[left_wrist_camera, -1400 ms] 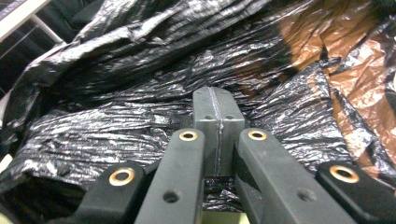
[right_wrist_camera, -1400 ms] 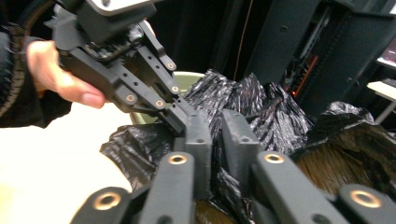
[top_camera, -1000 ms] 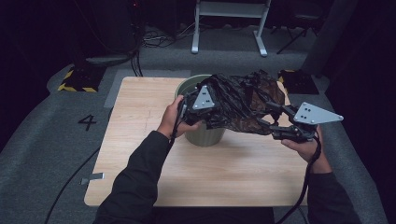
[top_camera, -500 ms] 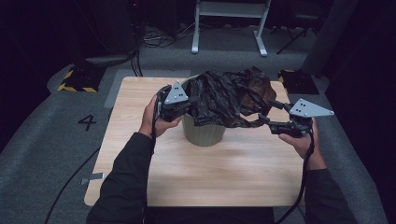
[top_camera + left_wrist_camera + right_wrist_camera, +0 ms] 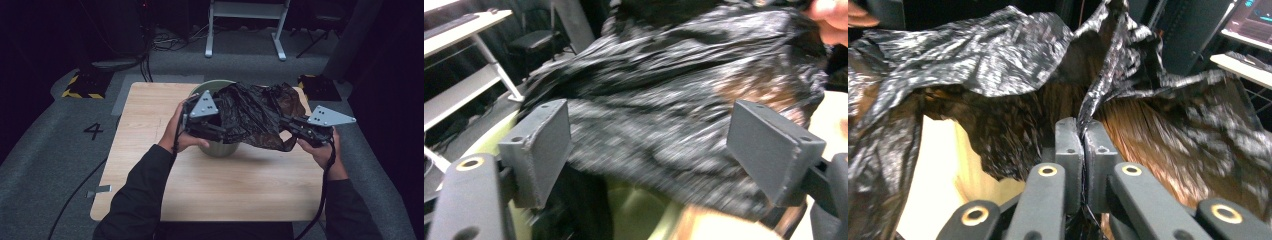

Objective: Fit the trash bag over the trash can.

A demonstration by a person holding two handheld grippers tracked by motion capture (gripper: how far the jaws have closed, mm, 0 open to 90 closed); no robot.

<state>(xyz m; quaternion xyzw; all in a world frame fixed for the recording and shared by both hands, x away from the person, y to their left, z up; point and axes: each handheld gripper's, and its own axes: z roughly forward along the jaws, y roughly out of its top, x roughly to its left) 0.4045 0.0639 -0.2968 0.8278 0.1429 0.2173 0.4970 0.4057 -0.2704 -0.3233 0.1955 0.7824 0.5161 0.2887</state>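
A crumpled black plastic bag (image 5: 260,112) lies draped over a green bin (image 5: 220,148) that stands on the wooden table (image 5: 240,185). My left gripper (image 5: 226,131) is at the bin's near left side. Its jaws have just been opening and stand wide apart. In the left gripper view the bag (image 5: 664,100) hangs just beyond the left gripper (image 5: 649,150), over the bin (image 5: 639,210), and touches neither pad. My right gripper (image 5: 286,123) has just been closing. In the right gripper view the right gripper (image 5: 1080,132) is shut on a fold of the bag (image 5: 988,60).
The table's bare near half lies in front of the bin. On the grey floor are a painted number 4 (image 5: 93,131) at the left, a yellow-and-black striped box (image 5: 82,85) and cables beyond it. A white metal stand (image 5: 245,25) is at the back.
The left gripper has let go of the bag, opened its jaws and shifted right toward the bin. The right gripper's jaws have closed on a fold of the bag.
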